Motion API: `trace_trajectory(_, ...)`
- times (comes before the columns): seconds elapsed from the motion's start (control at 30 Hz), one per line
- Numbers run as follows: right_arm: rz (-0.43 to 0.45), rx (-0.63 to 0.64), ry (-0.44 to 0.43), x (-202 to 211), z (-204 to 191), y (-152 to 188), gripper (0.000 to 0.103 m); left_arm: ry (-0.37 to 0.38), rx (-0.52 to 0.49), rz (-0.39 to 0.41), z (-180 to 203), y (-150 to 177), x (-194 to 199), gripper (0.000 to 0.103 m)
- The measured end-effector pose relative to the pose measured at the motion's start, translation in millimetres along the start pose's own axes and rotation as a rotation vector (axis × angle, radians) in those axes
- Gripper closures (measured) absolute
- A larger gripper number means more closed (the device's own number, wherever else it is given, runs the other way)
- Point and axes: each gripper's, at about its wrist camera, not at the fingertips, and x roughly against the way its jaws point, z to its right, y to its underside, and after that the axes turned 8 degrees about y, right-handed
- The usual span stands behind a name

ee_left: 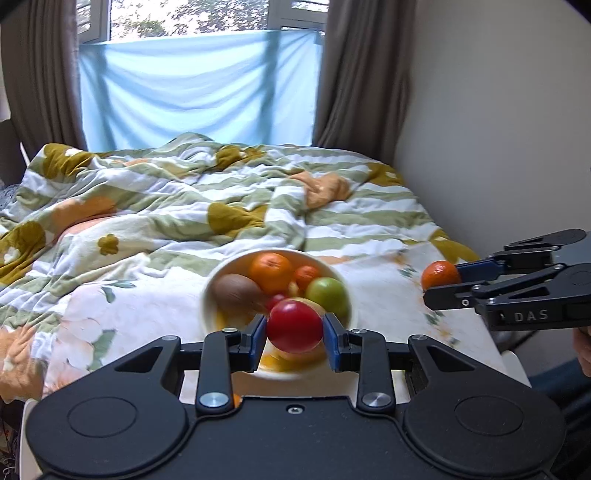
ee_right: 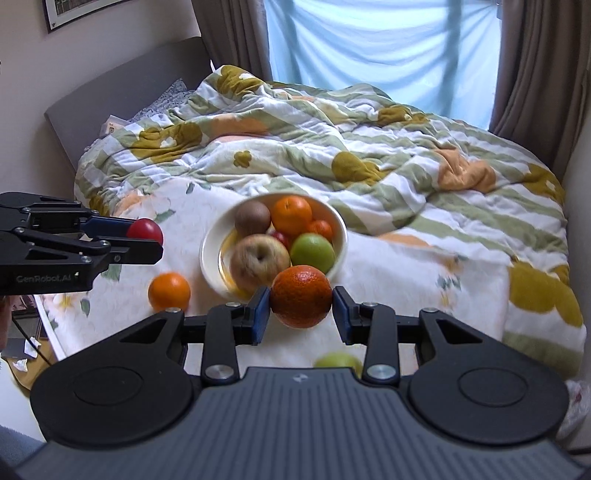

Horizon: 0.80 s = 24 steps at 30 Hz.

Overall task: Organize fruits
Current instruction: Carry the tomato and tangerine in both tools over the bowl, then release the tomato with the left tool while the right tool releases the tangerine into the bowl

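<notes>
1. The left gripper (ee_left: pixel 294 330) is clamped on a small red fruit (ee_left: pixel 294 325), the blue pads pressing its two sides, just in front of the white bowl (ee_right: pixel 208 240). The fruit is smooth and round, so the likely failure is that it squirts out from between the flat pads if the grip slackens or the hand tilts, then rolls off over the bed's near edge.
2. The right gripper (ee_right: pixel 301 308) holds a dark orange (ee_right: pixel 301 295) the same way, close to the bowl's near rim. Its pebbled skin should grip better, but it is wider than the red fruit and sits far out at the pad tips, so a knock against the rim could pry it loose.
3. A loose orange (ee_right: pixel 169 291) lies on the bedspread (ee_right: pixel 406 280) toward the bed's near left corner, and a green fruit (ee_right: pixel 338 360) shows partly behind the right gripper body. On soft, sloping cloth either could roll off if the bedding is pressed down nearby.
4. The bowl already holds a kiwi (ee_right: pixel 252 218), an orange, a smaller mandarin, a green apple (ee_right: pixel 312 251), a brownish apple (ee_right: pixel 258 260) and a red fruit. It is heaped; anything dropped from a height could bounce out or tip the bowl on the soft bedspread.
5. Writing: "DAS" reads on the right gripper's side in the left wrist view, and "GenRobot.AI" on the left gripper's side in the right wrist view. The framed picture (ee_right: pixel 74 11) on the far wall is too small to read.
</notes>
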Motion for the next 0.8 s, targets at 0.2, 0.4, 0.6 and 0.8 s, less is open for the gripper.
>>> trace_trajectory(0.2, -0.012, 0.004, -0.020, -37, -7, -33, 0.051, -0.015, 0.029, -0.036, -37, -19, -30, 0.067)
trace_trajectory(0.4, -0.052, -0.003, -0.038, -80, -10, -55, 0.051, -0.017, 0.051, -0.097, -69, -30, -70, 0.067)
trace_trajectory(0.6, -0.098, -0.017, -0.052, -121, -9, -70, 0.051, -0.004, 0.080, -0.184, -90, -29, -106, 0.067)
trace_trajectory(0.8, -0.133, -0.031, -0.059, -147, -5, -74, 0.051, 0.012, 0.085, -0.253, -91, -23, -126, 0.067)
